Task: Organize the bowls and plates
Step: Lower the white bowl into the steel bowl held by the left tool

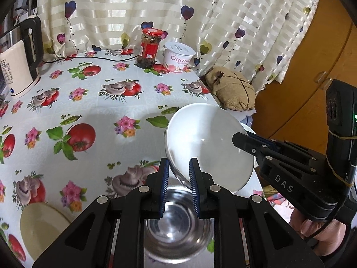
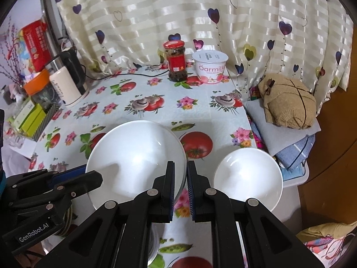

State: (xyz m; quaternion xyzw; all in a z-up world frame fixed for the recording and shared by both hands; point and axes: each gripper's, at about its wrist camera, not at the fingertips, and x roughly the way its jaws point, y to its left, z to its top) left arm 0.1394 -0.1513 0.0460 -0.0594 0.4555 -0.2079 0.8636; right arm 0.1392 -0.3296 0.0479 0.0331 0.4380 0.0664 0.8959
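A large white bowl point(image 1: 207, 143) is held tilted above the table, and it also shows in the right wrist view point(image 2: 133, 158). My right gripper point(image 2: 186, 174) is shut on its right rim. My left gripper point(image 1: 178, 172) has its jaws apart around the bowl's near rim, not pinching it. A steel bowl point(image 1: 176, 227) sits right under the left gripper. A smaller white bowl point(image 2: 247, 178) stands at the table's right edge. A cream plate point(image 1: 42, 225) lies at the near left.
A sauce jar point(image 2: 176, 61) and a yogurt tub point(image 2: 209, 67) stand at the back by the curtain. A kettle point(image 2: 67, 82) stands at the back left. Folded cloth and a brown bundle point(image 2: 290, 102) lie off the table's right side.
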